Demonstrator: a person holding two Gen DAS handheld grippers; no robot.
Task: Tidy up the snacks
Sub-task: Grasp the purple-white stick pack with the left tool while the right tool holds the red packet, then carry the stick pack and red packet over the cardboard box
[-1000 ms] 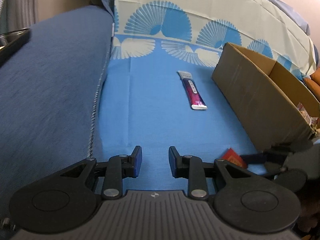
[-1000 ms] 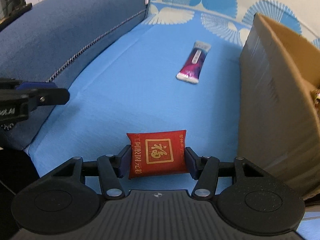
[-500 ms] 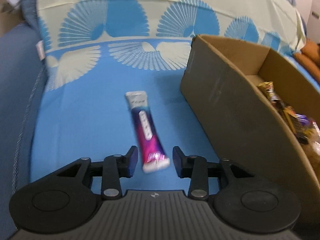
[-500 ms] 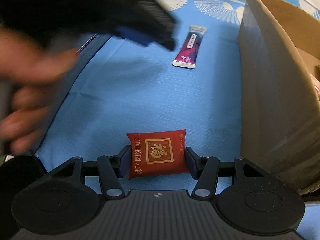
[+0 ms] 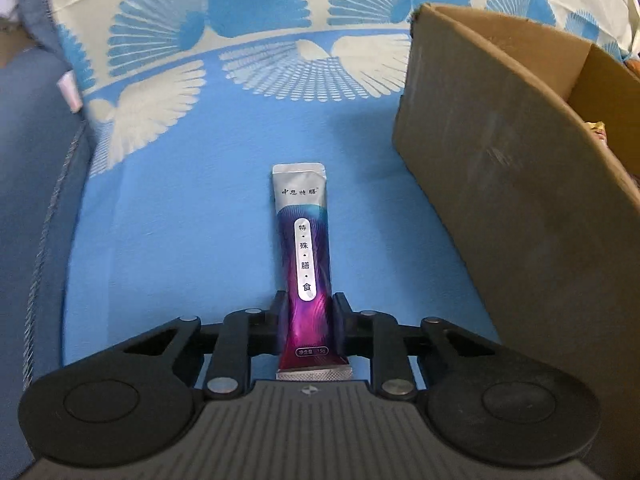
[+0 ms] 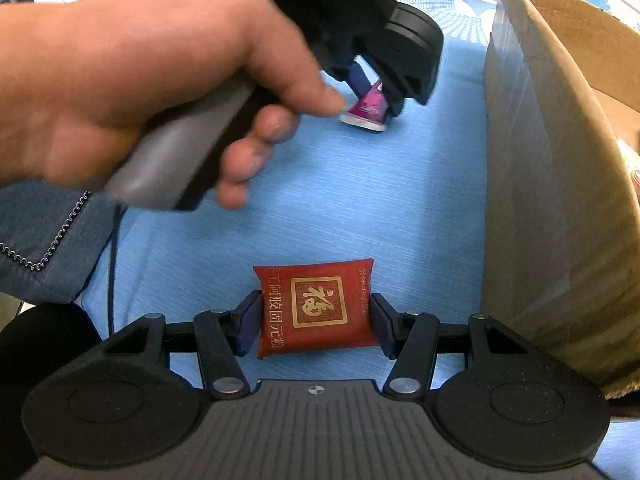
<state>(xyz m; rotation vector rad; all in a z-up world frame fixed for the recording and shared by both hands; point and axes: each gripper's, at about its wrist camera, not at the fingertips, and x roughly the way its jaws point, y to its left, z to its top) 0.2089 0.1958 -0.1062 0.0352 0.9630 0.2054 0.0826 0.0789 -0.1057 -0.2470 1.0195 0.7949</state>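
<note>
Left wrist view, left gripper [image 5: 307, 322] jaws clamped on purple stick sachet [image 5: 305, 258], right gripper [image 6: 316, 322] jaws gripping red snack packet [image 6: 318, 311], cardboard box [image 5: 516, 184] beside.

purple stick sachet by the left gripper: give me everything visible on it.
The purple stick sachet is a slim foil-looking packet: silver top end, purple-to-magenta body, white label strip with Chinese characters, crimped silver bottom seal. It lies flat on the blue sheet, lengthwise along the left gripper, whose jaws are shut on its lower end. The cardboard box stands apart to its right.

Sachet [image 5: 305, 256]: "中恩特膳" up top, "特·殊·膳·食" down the white strip, "15g" at the bottom. Red packet [image 6: 317, 312]: gold "福", "阿胶固元糕" alongside.
</note>
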